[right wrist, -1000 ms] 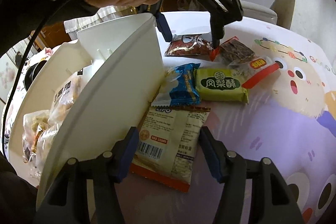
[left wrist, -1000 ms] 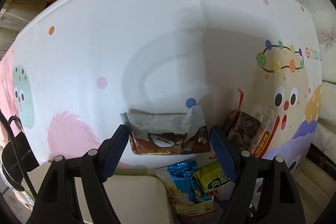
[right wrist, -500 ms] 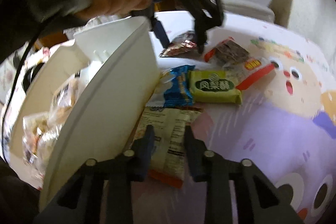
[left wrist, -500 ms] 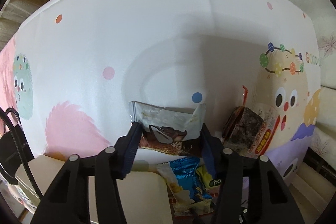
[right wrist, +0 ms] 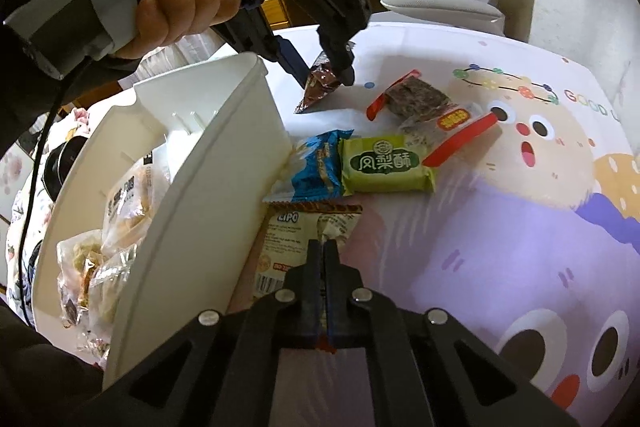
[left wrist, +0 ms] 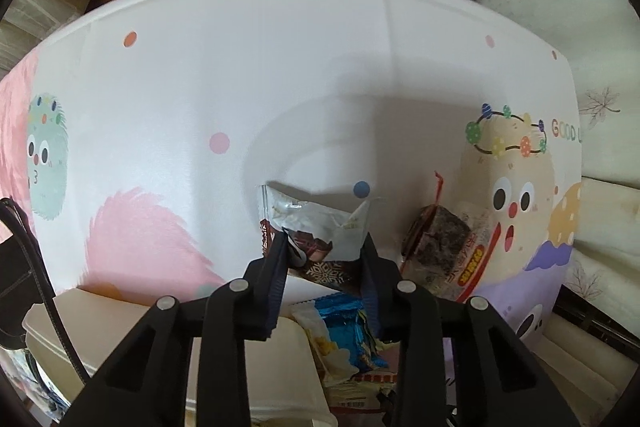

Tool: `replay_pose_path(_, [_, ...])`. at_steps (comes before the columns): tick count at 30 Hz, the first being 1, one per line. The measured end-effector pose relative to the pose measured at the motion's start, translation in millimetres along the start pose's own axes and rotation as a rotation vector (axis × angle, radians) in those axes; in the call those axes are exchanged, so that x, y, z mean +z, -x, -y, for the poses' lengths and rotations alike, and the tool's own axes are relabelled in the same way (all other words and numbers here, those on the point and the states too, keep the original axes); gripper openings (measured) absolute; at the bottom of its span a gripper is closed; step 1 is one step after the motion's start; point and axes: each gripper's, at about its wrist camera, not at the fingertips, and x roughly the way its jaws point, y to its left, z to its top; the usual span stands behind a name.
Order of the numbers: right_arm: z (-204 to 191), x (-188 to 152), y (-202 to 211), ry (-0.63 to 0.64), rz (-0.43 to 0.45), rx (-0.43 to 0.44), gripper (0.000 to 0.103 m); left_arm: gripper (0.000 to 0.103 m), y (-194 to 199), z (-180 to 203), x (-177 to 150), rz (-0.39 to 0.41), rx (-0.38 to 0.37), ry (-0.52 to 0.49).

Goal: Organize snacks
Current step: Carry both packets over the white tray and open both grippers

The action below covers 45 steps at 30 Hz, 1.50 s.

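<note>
Both claws just closed: left claw (left wrist: 325, 255) pinching choc wrapper (left wrist: 316, 235), right claw (right wrist: 323, 283) pinching LIPO pack (right wrist: 304, 239) beside white bin (right wrist: 192, 179), so lifts look next.

- The bench cover (right wrist: 500, 247) is white with pink, orange and blue dots, pink fur patches, and cartoon faces in cream, mint and purple.
- The bin (right wrist: 192, 163) is plain white.
- One snack packet (right wrist: 384, 165) is green with white characters.
- Another wrapper (right wrist: 318, 167) is blue.
- The chocolate packet (left wrist: 316, 247) is brown and silver with a white snowflake.
- The left tool (left wrist: 324, 243) is black with blue pads.
</note>
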Motion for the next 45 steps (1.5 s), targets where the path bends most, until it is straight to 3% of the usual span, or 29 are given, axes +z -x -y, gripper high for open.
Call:
replay_pose_path(5, [4.5,-0.9,15.7,-0.016,0.013,-0.021,0.001,0.03,10.9,4.6,-5.9,0.025,-0.018,-0.014])
replay_pose_path(14, [4.6,7.9,49.2,-0.041,0.06,-0.058,0.001,0.03,67.0,7.5,-18.4,0.091,-0.066,-0.04])
replay_pose_path(27, [-8.6,26.4,103.0,-0.023,0.167,-0.057,0.001,0.031,159.5,-9.7,-73.2,0.19,-0.109,-0.028])
replay_pose_path(36, [-32.8,28.6,127.8,0.022,0.228,-0.002,0.001,0.031,167.2,-24.0,-118.4,0.163,-0.078,-0.034])
replay_pose_path(45, [-71.4,19.7,135.5,0.074,0.22,0.065,0.001,0.031,159.5,-63.2,-169.2,0.125,-0.064,0.012])
